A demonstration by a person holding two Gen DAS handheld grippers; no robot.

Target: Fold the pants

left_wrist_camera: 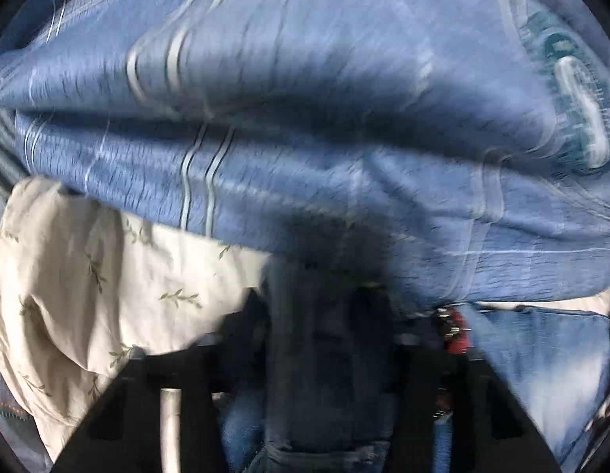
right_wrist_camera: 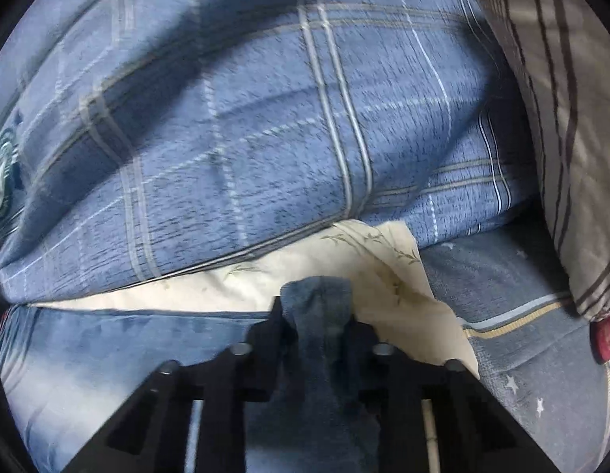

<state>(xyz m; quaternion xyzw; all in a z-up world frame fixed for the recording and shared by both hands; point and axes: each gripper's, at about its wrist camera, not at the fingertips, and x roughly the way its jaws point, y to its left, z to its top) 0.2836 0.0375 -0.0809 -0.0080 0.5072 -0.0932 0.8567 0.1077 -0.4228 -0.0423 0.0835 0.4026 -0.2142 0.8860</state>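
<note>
The pants are faded blue jeans. In the left wrist view my left gripper (left_wrist_camera: 328,307) is shut on a bunched fold of the jeans (left_wrist_camera: 328,374), which runs up between the black fingers; more denim (left_wrist_camera: 541,362) stretches away to the right. The view is blurred. In the right wrist view my right gripper (right_wrist_camera: 316,315) is shut on another fold of the jeans (right_wrist_camera: 318,299), which sticks up between the fingers (right_wrist_camera: 271,327). The rest of the denim (right_wrist_camera: 107,347) spreads to the left and below.
A big blue plaid quilt (left_wrist_camera: 305,118) (right_wrist_camera: 245,138) is heaped just ahead of both grippers. A cream leaf-print cloth (left_wrist_camera: 76,276) (right_wrist_camera: 305,272) lies under it. A grey striped pillow (right_wrist_camera: 561,118) stands at the right, above a blue star-print sheet (right_wrist_camera: 502,287).
</note>
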